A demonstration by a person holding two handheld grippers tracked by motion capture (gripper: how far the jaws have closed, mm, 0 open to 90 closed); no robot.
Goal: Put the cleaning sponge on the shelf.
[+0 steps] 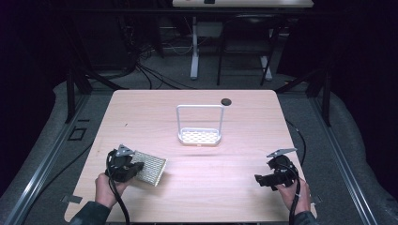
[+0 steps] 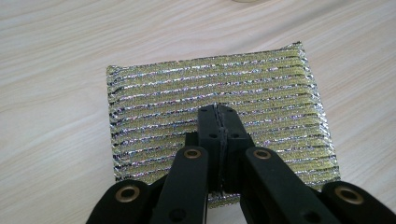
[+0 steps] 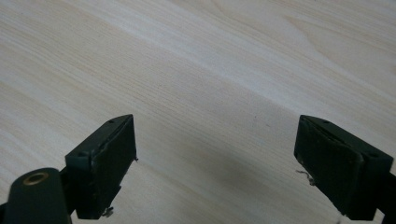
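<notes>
Left gripper [image 2: 218, 112] pinches the scouring pad [image 2: 219, 116], lifted, near-left of the white rack [image 1: 199, 136]; placing remains. Right gripper [image 3: 217, 154] spread, idle, near-right of the rack.

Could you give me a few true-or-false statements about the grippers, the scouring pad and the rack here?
1. The left gripper is shut on the scouring pad. True.
2. The right gripper holds the rack. False: its jaws stand wide open over bare table.
3. The pad lies in the rack. False: it is apart from it, near the table's left front.
4. The rack stands near the table's middle, its handle upright. True.
5. A dark round spot lies behind the rack. True.
</notes>
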